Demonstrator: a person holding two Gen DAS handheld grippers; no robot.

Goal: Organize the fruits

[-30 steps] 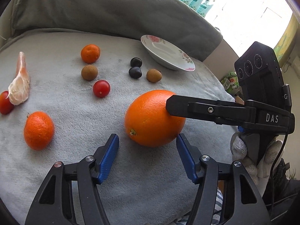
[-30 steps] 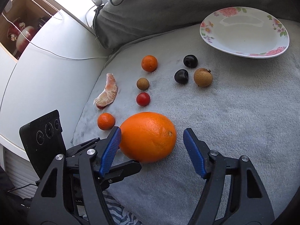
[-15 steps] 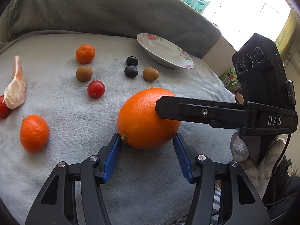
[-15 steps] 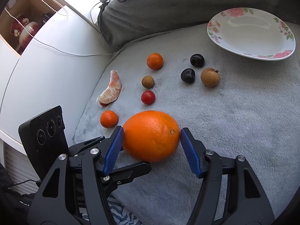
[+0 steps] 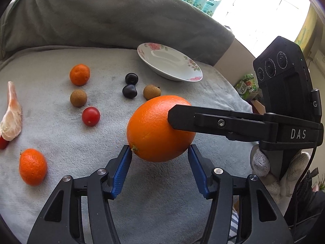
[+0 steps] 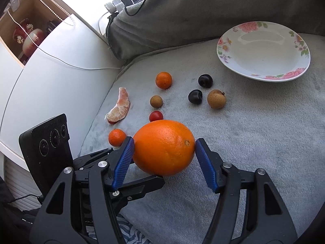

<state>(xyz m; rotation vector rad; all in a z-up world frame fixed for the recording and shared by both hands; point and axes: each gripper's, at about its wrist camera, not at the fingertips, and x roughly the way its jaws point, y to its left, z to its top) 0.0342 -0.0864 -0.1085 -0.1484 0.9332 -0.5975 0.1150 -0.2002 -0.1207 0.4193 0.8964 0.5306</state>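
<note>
Right wrist view: your right gripper [image 6: 163,149] and left gripper [image 5: 159,152] have closed and both pinch the large round orange [image 6: 164,146], which hides part of the red cherry tomato [image 6: 156,115] beyond.

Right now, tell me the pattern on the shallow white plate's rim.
Pink flowers with green leaves on the shallow white plate; clearest in the right wrist view.
</note>
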